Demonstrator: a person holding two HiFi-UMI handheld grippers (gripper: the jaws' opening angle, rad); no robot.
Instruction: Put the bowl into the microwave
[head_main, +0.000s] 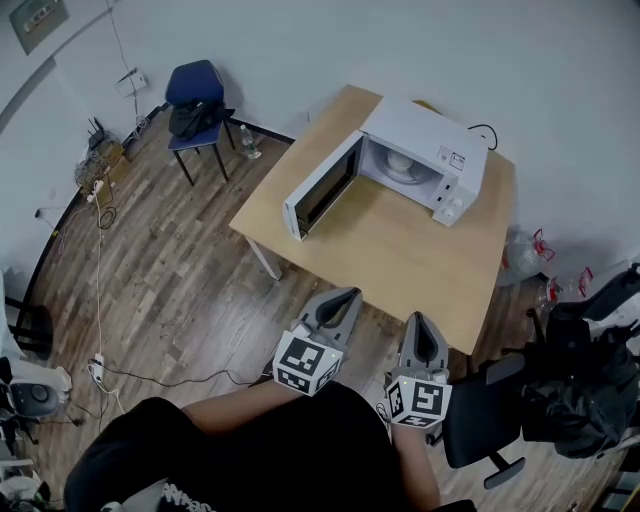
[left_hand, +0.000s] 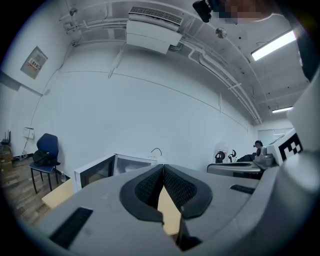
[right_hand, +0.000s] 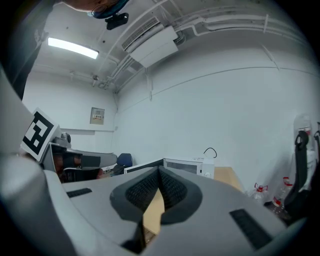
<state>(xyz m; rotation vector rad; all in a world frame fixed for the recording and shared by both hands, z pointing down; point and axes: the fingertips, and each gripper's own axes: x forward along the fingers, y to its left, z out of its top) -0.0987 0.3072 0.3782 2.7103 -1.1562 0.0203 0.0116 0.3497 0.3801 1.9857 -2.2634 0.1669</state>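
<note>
Jutting over the table (head_main: 400, 262), the microwave door (head_main: 322, 188) stands open.

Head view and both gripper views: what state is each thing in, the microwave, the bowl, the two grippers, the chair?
microwave: on the table, door swung wide open
bowl: white, inside the microwave
left gripper: shut, empty, short of the table
right gripper: shut, empty, short of the table
blue chair: upright, dark bag on its seat
</note>
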